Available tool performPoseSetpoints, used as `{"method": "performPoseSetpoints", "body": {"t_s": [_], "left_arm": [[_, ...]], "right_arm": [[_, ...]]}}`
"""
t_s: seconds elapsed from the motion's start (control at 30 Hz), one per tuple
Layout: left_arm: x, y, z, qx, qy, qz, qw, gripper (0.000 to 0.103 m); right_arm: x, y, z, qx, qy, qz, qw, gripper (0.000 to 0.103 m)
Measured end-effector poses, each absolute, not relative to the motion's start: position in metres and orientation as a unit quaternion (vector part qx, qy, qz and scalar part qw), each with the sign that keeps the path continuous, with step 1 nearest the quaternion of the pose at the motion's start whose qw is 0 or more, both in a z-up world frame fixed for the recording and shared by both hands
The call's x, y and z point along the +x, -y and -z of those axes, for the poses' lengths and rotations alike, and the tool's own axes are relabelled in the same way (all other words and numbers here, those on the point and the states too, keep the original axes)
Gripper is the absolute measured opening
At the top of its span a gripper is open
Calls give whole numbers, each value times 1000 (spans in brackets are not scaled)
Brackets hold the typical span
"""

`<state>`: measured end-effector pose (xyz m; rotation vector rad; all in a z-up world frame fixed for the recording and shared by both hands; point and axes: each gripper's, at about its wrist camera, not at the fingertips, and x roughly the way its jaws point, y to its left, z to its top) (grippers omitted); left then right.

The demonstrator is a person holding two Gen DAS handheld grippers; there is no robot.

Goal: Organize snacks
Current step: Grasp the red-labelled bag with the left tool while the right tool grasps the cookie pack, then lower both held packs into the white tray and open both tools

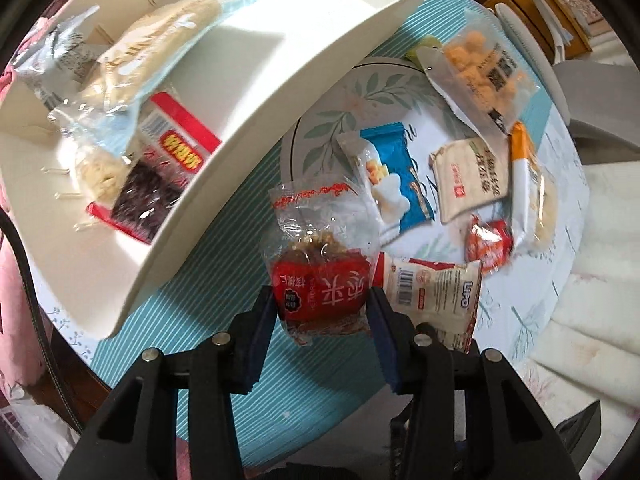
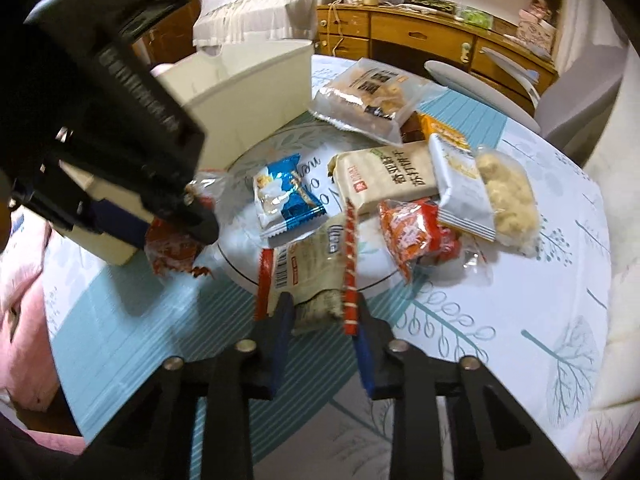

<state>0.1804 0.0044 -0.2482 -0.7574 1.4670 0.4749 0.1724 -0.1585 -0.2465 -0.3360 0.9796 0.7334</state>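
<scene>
My left gripper (image 1: 322,300) points down over the teal mat, shut on a clear packet with a red label (image 1: 320,280), which hangs above the table. It also shows in the right wrist view as the left gripper (image 2: 168,232) with the red packet (image 2: 176,248) beside the white box (image 2: 256,92). My right gripper (image 2: 322,308) is shut on the end of a pale Lipo cracker packet (image 2: 312,264) at the plate's near rim. The white storage box (image 1: 224,184) holds several snack packs. On the leaf-patterned plate (image 1: 320,120) lie a blue packet (image 1: 400,176) and a beige packet (image 1: 472,176).
A bag of orange puffs (image 1: 480,68), a red-orange packet (image 2: 416,232) and a white packet with pale puffs (image 2: 504,200) lie around the plate (image 2: 240,240). Wooden drawers (image 2: 420,40) and a grey chair (image 2: 576,96) stand behind the round table.
</scene>
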Motion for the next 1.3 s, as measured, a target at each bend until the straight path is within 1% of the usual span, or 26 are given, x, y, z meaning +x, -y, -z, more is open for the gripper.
{"method": "performPoseSetpoints", "body": {"t_s": [0.2, 0.43, 0.77, 1.07, 1.3], "left_arm": [[161, 6, 218, -318, -647, -186, 668, 45], [128, -1, 177, -282, -644, -159, 694, 45], [104, -42, 116, -227, -608, -127, 750, 45], [101, -85, 87, -180, -583, -97, 786, 45], [105, -132, 82, -152, -575, -74, 801, 45]], "right_arm": [[161, 163, 227, -149, -452, -330, 815, 22], [143, 161, 198, -114, -448, -318, 828, 22], [116, 134, 158, -109, -420, -298, 850, 22], [100, 88, 133, -91, -395, -275, 872, 22], [90, 45, 125, -80, -381, -256, 885, 22]]}}
